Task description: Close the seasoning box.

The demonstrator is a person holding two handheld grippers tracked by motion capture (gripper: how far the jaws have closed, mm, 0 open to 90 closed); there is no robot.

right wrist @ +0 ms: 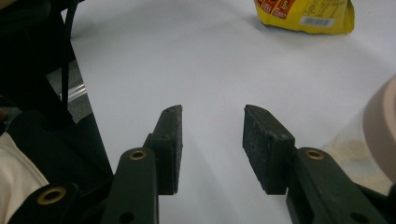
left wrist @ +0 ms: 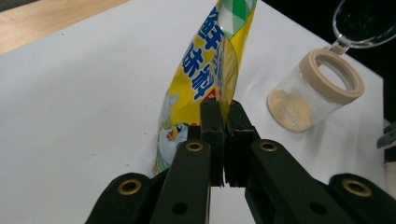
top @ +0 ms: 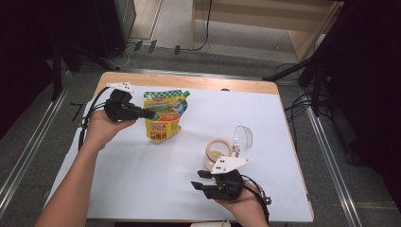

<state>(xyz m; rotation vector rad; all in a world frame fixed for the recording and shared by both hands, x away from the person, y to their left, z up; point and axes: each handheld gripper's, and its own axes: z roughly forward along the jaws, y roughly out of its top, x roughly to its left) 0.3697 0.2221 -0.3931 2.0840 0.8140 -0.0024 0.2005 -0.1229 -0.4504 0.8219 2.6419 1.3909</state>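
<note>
White sheeting [top: 156,175] covers the wooden table [top: 189,80] almost to its far edge, and wide bare stretches lie in front of the pouch and left of the jar. One yellow stand-up pouch [top: 164,115] with a green checked top stands toward the far left of the sheet; one clear jar [top: 216,155] with a beige rim sits well apart from it toward the near right, its clear hinged lid [top: 242,137] flipped open and a pale powder inside. The left gripper [left wrist: 223,122] is clamped on the pouch's side edge, jaws pressed together around the film. The right gripper [right wrist: 212,140] hovers just beside the jar, jaws apart, holding nothing.
</note>
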